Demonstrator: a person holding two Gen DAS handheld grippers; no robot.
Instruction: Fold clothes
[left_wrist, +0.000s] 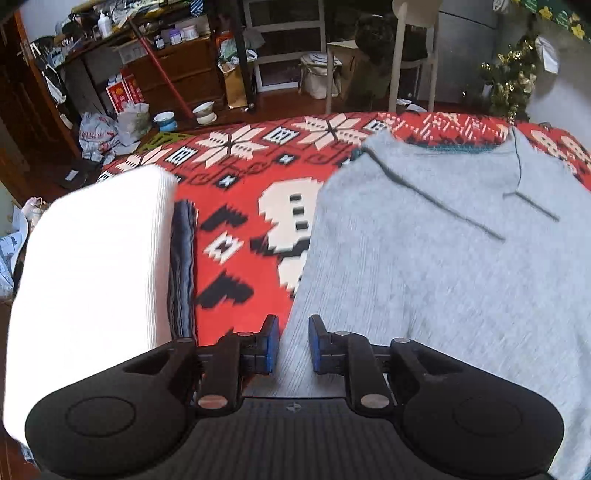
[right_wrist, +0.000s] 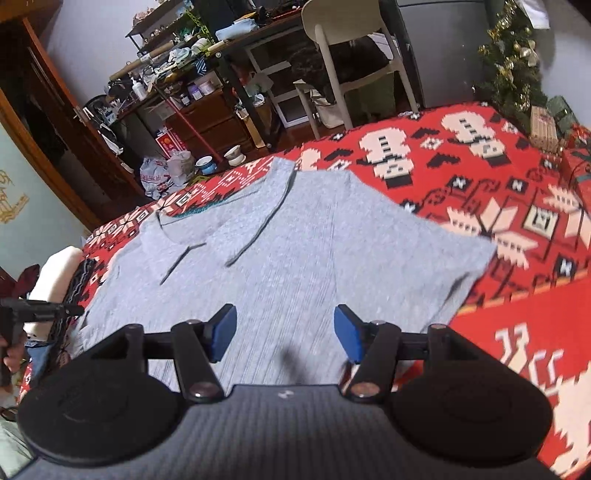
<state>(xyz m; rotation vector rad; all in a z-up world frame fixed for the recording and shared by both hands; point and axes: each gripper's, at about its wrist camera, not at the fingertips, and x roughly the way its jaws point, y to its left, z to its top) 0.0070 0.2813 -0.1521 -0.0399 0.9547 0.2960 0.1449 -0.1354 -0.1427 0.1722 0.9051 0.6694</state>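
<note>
Grey sweater (left_wrist: 443, 266) edge between left fingers (left_wrist: 273, 343), beneath spread right fingers (right_wrist: 225, 332)

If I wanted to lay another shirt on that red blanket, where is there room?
A bare strip of red blanket runs between the white folded stack and the grey sweater. A wider bare area lies beyond the sweater's far side. The middle is taken by the sweater.
</note>
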